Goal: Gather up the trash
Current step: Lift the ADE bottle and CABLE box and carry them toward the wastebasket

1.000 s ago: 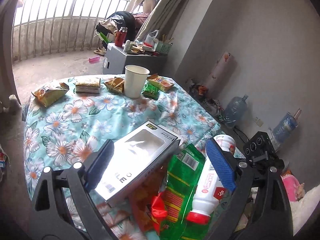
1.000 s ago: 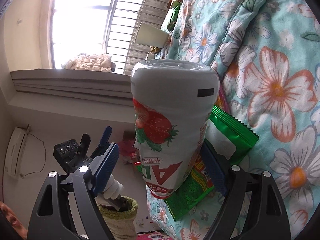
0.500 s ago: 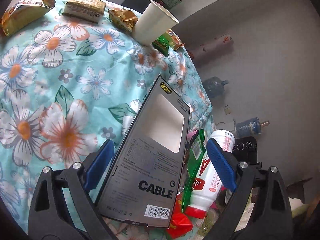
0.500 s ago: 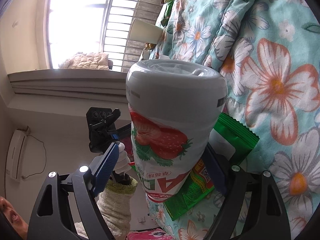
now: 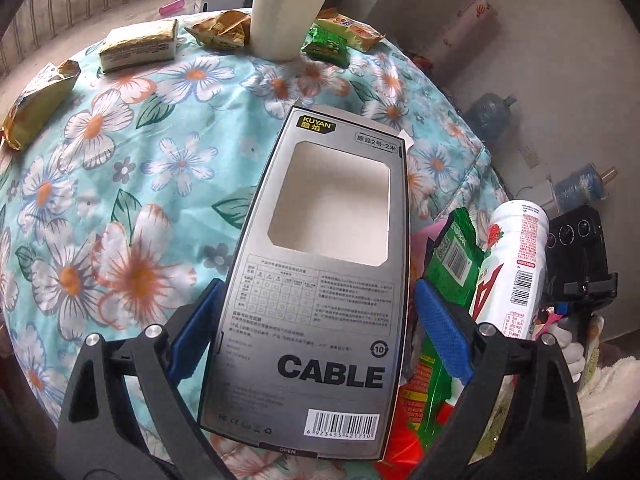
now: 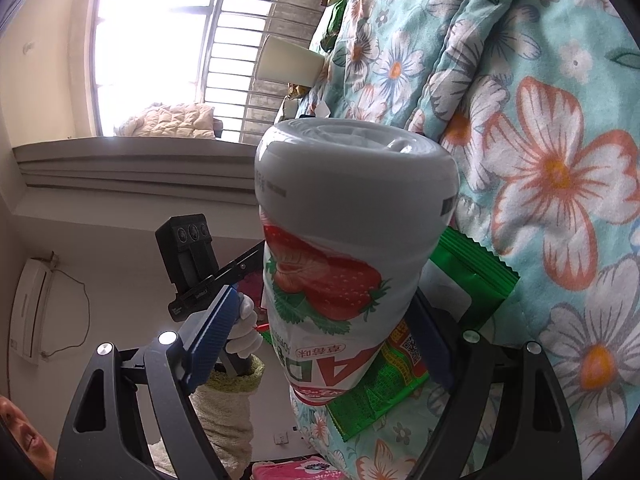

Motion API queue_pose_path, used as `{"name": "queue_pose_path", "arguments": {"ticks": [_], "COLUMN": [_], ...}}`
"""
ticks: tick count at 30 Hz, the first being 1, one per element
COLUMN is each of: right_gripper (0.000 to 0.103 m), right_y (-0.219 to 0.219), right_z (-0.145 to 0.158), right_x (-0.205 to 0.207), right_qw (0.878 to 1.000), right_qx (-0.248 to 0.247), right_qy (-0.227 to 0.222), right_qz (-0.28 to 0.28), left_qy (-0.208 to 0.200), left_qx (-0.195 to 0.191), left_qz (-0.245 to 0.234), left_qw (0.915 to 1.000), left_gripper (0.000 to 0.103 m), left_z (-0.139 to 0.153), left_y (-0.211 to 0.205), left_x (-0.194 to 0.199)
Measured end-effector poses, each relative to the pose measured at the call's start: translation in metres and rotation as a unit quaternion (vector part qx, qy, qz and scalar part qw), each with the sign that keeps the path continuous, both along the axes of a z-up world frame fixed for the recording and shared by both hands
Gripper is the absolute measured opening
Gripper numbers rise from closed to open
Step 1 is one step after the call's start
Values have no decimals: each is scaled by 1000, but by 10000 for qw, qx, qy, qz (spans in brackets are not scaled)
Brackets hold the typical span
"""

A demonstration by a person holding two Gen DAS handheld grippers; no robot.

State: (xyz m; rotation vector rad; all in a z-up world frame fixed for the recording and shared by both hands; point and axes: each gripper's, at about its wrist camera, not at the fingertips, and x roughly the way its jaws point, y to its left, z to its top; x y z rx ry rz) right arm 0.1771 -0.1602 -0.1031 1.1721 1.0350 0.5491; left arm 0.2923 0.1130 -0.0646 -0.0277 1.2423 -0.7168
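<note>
My left gripper (image 5: 316,332) has its blue pads on both long edges of a grey cable box (image 5: 320,280) with a cut-out window, held over the floral tablecloth (image 5: 120,184). My right gripper (image 6: 316,344) holds a white strawberry drink bottle (image 6: 348,248) and a green snack wrapper (image 6: 400,368) between its pads; the left pad stands apart from the bottle. The bottle (image 5: 516,268) and wrapper (image 5: 456,256) also show at the right of the left wrist view, with red wrappers (image 5: 416,412) below.
At the far side of the table stand a paper cup (image 5: 284,16), a green packet (image 5: 326,46), an orange packet (image 5: 348,32) and several tan snack wrappers (image 5: 140,44). Water jugs (image 5: 488,116) lie by the wall. A railing (image 6: 256,52) lies beyond.
My left gripper has tipped the cable box upright so its back faces me and swung lower over the table. My right gripper's bottle has barely moved; the other gripper's hand has come closer.
</note>
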Motion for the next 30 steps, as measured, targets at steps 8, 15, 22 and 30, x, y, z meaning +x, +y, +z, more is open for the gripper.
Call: {"name": "queue_pose_path", "arguments": {"ticks": [8,15,22,30], "right_gripper": [67,64,64,64], "right_y": [4,-10,-27,-66], "right_z": [-4,-10,1,19], "right_x": [0,-3,-18,-53], "right_qw": [9997,9963,9933,9976], "right_qx": [60,749,1131,346], "right_qy": [99,162,-29,100], "right_qz": [-229,-382,-256,586], "left_qy": [-125,-390,-542,-269], "left_qx": [111,-8,-664,-1511], "left_qz": [342,686,1103,1221], "left_qw": [9993,9969,9902,9806], "left_gripper": [86,81,79,79], "left_z": [-8,17,63,84], "left_y": [-1,9,44,41], "left_x": [2,-7,-47,-137]}}
